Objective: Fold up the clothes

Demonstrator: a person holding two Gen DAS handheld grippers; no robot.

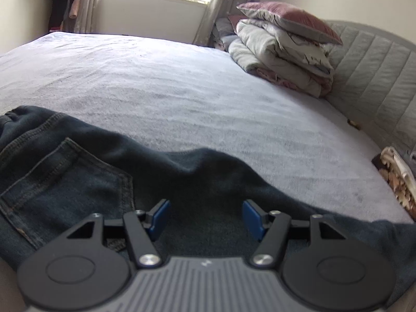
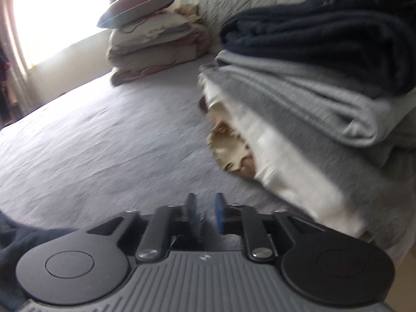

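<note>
Two tools over the bed, one pair of jeans waiting.
Nearest, the left tool stands about half open over the dark denim at the bed's near edge, gripping nothing; the right tool, narrowly parted and empty, is above the bare sheet beside a folded stack. Judged: between folds; next, grasp the jeans' edge with both.

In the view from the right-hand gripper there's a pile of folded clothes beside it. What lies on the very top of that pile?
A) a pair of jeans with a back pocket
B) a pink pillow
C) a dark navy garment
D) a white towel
C: the dark navy garment sits on top of the stack, above a folded grey garment and a white layer beneath.
</note>
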